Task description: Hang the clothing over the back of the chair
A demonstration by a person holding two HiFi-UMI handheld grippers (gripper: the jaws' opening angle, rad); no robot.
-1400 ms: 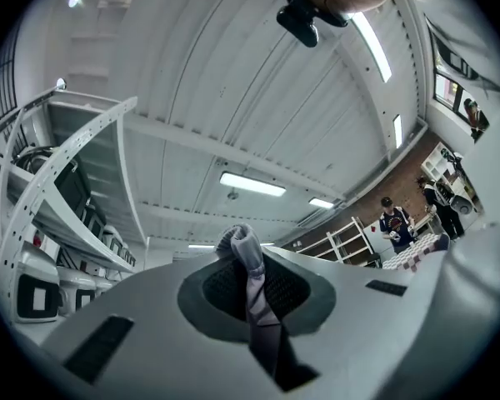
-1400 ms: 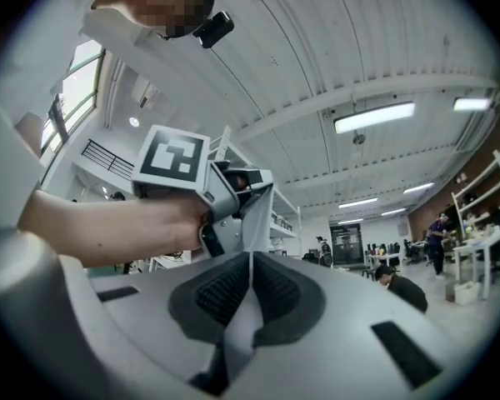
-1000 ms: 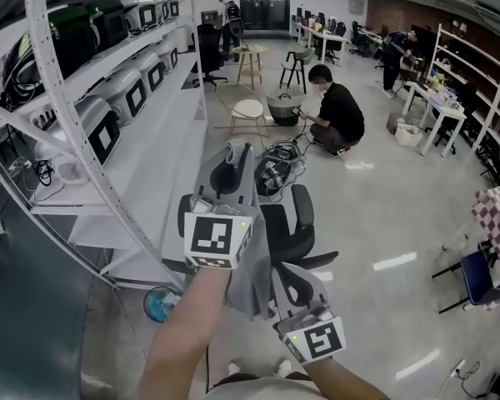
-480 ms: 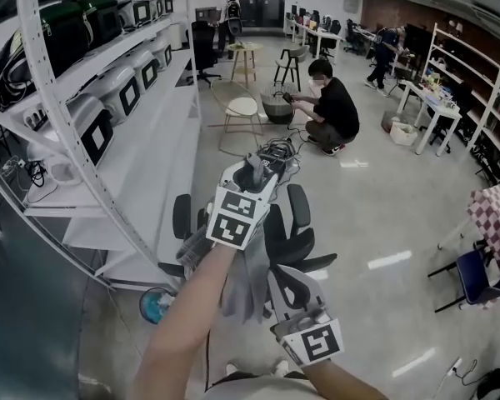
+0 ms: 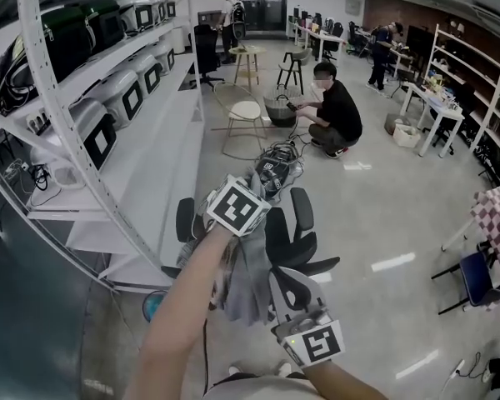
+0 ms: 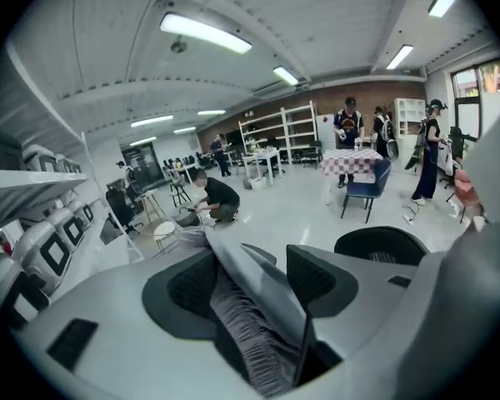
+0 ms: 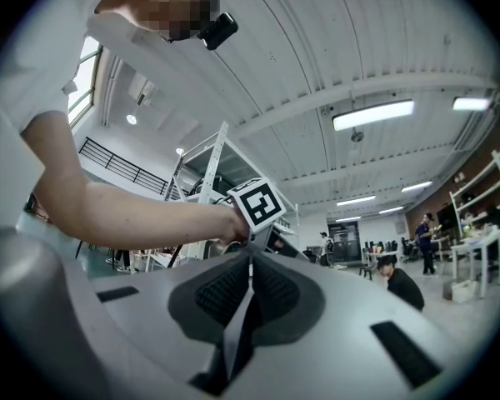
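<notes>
A grey garment (image 5: 247,280) hangs between my two grippers above a black office chair (image 5: 293,233). My left gripper (image 5: 252,188) is at the top of the chair's back, pointing away and downward. Its jaws are opening and stand wide apart in the left gripper view. The garment's ribbed hem (image 6: 248,315) lies loose between the pads (image 6: 315,275), and a black mesh chair part (image 6: 382,244) shows to the right. My right gripper (image 5: 285,288) is lower and nearer to me. In the right gripper view this gripper (image 7: 250,286) is shut on a thin fold of the grey cloth (image 7: 237,332).
A white shelving rack (image 5: 108,198) with boxed appliances runs along the left. A person (image 5: 335,111) crouches beyond the chair near a cable pile (image 5: 275,169) and a pale wooden chair (image 5: 246,111). A blue chair (image 5: 479,277) stands at the right, and a blue round thing (image 5: 154,305) lies under the rack.
My left gripper has swung forward and down from a raised position to the chair's back, and its jaws have come apart. The right gripper has stayed where it was.
</notes>
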